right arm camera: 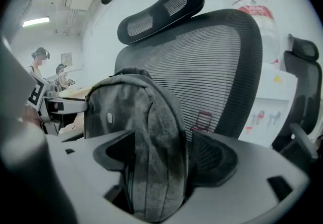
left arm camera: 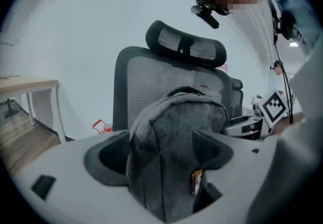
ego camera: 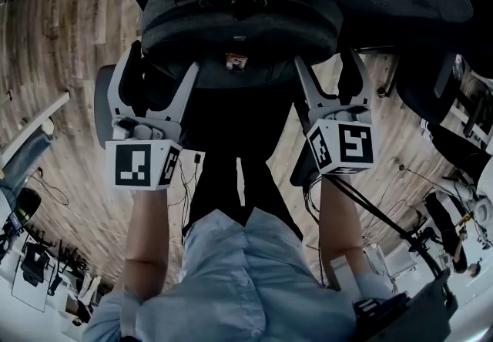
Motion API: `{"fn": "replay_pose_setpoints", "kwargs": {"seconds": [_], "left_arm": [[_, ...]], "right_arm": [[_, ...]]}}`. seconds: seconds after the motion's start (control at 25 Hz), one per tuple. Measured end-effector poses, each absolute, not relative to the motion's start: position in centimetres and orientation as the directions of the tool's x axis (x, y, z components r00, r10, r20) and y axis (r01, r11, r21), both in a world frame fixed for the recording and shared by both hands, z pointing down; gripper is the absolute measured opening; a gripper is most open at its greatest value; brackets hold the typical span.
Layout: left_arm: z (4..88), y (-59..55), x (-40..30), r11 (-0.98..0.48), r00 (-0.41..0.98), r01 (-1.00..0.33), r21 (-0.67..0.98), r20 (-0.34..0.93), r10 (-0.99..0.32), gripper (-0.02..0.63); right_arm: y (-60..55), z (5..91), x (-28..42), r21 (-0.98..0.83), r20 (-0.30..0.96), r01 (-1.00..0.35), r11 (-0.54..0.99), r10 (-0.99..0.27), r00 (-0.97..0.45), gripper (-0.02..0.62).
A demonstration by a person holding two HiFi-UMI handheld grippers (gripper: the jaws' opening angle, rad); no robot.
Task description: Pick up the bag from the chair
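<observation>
The bag, a grey backpack of soft felt-like cloth, stood upright between the two grippers, just in front of the mesh back of the black chair; I could not tell if its bottom was already off the seat. The left gripper was closed on one side of the bag, with the cloth filling the whole gap between its fingers and both pads pressed into it. The right gripper held the other side in the same way, with a thick fold of the bag between its fingers. To do the lift well, I think both grippers should rise together and at the same height, so that the bag does not tilt or twist. The squeeze should be firm, because such soft cloth may slide out under the weight. The path should go up and away from the chair back beyond the fingers. A small orange tag sat near the inner finger of the left gripper, but its print was too small to read. A pale emblem showed on the bag above the right fingers, also not readable. Behind the chair a bottle carried a red label with white writing that I could not make out. The marker cubes had only black and white square patterns, no words.
</observation>
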State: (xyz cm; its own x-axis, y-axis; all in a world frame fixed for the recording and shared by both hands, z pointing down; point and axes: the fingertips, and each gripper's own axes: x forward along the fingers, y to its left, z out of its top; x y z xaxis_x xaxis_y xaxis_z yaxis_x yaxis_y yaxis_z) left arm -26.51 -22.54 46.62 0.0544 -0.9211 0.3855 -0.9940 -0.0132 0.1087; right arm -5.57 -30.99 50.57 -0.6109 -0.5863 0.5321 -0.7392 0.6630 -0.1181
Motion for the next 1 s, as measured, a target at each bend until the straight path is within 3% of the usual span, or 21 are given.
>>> {"fn": "replay_pose_setpoints", "kwargs": {"seconds": [0.52, 0.88, 1.0], "left_arm": [[46.2, -27.5, -25.5, -0.168, 0.178, -0.984, 0.058, 0.347, -0.921, 0.382], [45.9, -27.9, -25.2, -0.187, 0.195, -0.981, 0.055, 0.320, -0.927, 0.355], [46.1, -27.7, -25.1, -0.192, 0.195, -0.980, 0.040, 0.330, -0.924, 0.320]], "right_arm": [[-32.7, 51.5, -4.9, -0.012, 0.562, -0.734, 0.679, -0.603, -0.567, 0.359], [-32.9, 51.8, -4.9, 0.036, 0.585, -0.768, 0.639, -0.637, -0.502, 0.357], [-32.7, 52.2, -5.5, 0.023, 0.602, -0.754, 0.657, -0.611, -0.514, 0.297]]}}
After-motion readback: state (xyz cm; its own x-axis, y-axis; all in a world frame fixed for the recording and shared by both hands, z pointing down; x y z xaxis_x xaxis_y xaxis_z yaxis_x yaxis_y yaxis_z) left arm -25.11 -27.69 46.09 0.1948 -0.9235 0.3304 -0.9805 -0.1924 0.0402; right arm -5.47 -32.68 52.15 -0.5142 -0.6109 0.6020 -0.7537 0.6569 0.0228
